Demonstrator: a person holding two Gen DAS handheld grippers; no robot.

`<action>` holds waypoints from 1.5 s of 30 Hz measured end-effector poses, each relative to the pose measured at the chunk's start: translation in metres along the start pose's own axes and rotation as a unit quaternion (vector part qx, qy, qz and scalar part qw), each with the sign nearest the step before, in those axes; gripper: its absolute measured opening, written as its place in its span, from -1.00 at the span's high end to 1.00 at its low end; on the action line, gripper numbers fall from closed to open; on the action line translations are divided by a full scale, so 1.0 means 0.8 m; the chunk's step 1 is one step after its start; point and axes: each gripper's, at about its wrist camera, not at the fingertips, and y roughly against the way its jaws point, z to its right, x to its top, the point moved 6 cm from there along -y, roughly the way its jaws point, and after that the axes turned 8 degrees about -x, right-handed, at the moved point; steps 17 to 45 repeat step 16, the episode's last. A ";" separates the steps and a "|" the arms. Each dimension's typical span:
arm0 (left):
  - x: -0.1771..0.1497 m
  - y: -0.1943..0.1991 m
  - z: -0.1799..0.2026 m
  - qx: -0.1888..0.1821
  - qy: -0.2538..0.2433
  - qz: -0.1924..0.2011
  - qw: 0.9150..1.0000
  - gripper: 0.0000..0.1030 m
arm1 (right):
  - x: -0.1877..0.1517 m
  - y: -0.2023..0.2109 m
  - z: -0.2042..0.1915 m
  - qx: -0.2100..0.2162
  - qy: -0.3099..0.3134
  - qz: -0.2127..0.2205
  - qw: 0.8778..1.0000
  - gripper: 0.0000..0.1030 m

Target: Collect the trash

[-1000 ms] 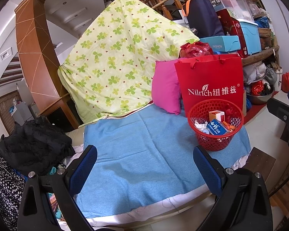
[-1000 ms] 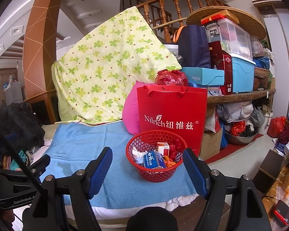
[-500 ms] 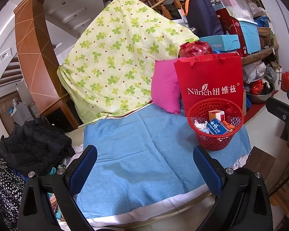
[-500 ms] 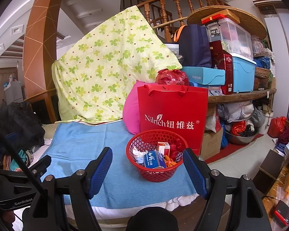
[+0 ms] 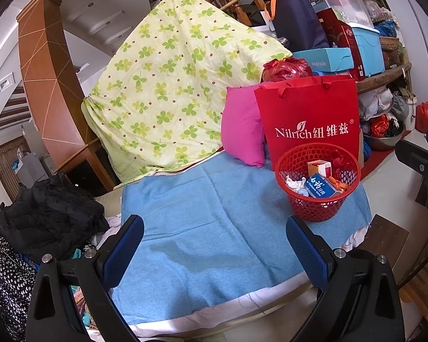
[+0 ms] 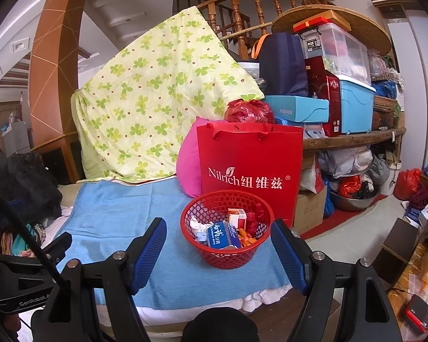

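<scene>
My left tongs (image 5: 214, 245) and right tongs (image 6: 218, 245) both gape wide, empty, unmoved since earlier frame. Basket (image 6: 226, 252) between right fingers, ahead-right of left. Only right view shows floor radio (image 6: 419, 316).

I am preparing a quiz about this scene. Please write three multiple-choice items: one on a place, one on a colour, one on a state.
1. Where does the red basket stand?
A. on the blue blanket
B. on the floor
C. on the shelf

2. Which colour is the pillow?
A. green
B. pink
C. black

3. How are the right tongs?
A. shut on a box
B. shut, empty
C. open, empty

Answers: 1 A, the blanket lies under the basket; 2 B, it shows pink beside the red bag; 3 C, the fingers stand wide apart, holding nothing.
</scene>
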 end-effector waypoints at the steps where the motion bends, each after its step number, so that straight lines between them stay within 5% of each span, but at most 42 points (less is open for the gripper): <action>1: 0.000 -0.003 0.000 -0.002 0.000 -0.002 1.000 -0.93 | 0.000 -0.003 0.000 -0.001 0.000 -0.002 1.000 -0.52; 16: 0.016 -0.092 -0.018 -0.046 0.020 -0.011 0.999 -0.93 | 0.013 -0.086 -0.027 -0.013 0.012 -0.029 0.999 -0.52; 45: 0.016 -0.092 -0.018 -0.046 0.020 -0.011 0.999 -0.93 | 0.013 -0.086 -0.027 -0.013 0.012 -0.029 0.999 -0.52</action>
